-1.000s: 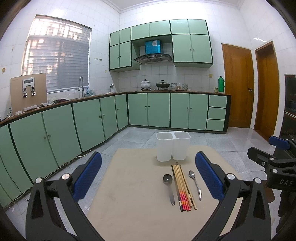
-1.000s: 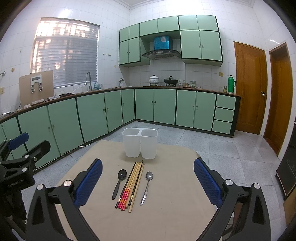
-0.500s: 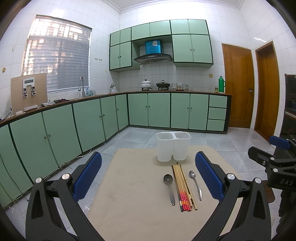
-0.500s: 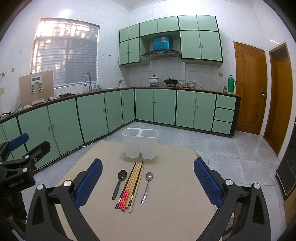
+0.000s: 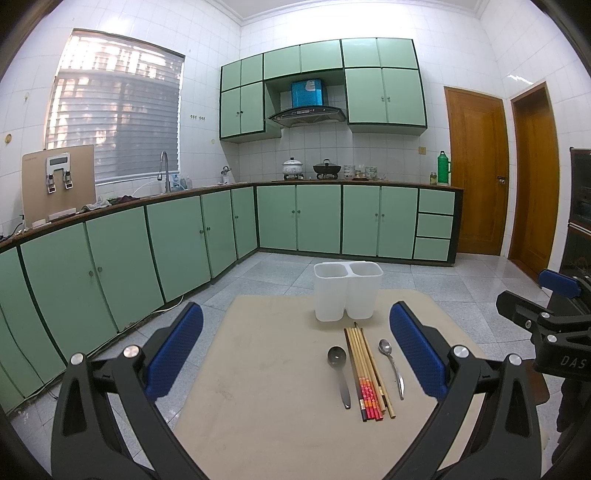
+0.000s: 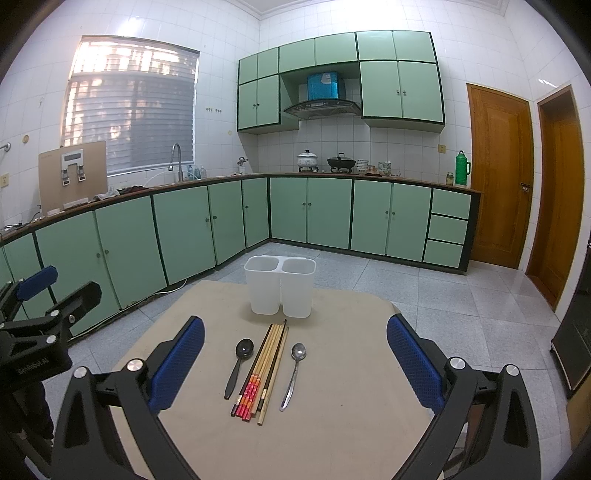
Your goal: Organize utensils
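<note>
1. White tiled walls and a grey tiled floor.
2. Green cabinets line two walls.
3. Daylight through a blinded window.
4. Two wooden doors at right.

The near edge of the table was cut off by the bottom of both wrist views, and the black frames of the left gripper and the right gripper covered its two near corners. The inside of the white two-compartment holder at the far edge could not be seen past its rims. The small jars and bowls on the far counter were too small to identify.
</note>
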`<action>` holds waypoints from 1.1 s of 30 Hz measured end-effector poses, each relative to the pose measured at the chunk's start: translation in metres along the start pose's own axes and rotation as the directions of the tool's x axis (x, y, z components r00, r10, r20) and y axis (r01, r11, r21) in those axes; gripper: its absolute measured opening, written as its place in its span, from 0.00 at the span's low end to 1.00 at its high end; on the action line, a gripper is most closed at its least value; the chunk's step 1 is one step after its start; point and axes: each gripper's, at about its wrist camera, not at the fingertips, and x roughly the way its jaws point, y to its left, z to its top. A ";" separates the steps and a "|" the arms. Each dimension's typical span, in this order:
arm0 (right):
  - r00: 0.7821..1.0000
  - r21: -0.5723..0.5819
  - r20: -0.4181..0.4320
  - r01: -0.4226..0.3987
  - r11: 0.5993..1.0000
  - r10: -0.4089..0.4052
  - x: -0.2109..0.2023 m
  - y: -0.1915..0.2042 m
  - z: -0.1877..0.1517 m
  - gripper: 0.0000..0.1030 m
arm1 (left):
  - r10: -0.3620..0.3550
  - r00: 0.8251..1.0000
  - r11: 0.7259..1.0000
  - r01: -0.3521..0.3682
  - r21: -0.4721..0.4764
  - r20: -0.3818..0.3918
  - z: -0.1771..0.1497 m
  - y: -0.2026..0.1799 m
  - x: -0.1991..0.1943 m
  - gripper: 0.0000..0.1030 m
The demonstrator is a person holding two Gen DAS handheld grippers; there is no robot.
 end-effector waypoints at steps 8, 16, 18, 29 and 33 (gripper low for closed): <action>1.000 0.000 0.001 0.000 1.000 0.000 0.001 0.000 0.000 0.94 | 0.001 1.000 1.000 -0.001 0.001 -0.001 0.000 -0.001 0.001 0.95; 1.000 0.000 0.001 0.001 1.000 -0.001 0.002 0.001 0.000 0.94 | 0.002 1.000 1.000 -0.002 -0.001 -0.002 -0.001 0.004 0.001 0.95; 1.000 -0.001 0.001 0.000 1.000 0.000 0.001 0.001 0.000 0.94 | 0.002 1.000 1.000 -0.002 -0.001 -0.003 0.000 0.004 0.001 0.95; 1.000 0.001 -0.011 0.006 1.000 -0.006 0.000 0.004 0.000 0.94 | 0.018 0.999 1.000 -0.018 0.002 -0.026 -0.009 0.013 0.017 0.95; 0.999 0.000 -0.043 0.015 1.000 -0.015 0.023 0.000 0.002 0.94 | 0.031 0.997 1.000 -0.031 0.001 -0.069 -0.012 0.014 0.042 0.95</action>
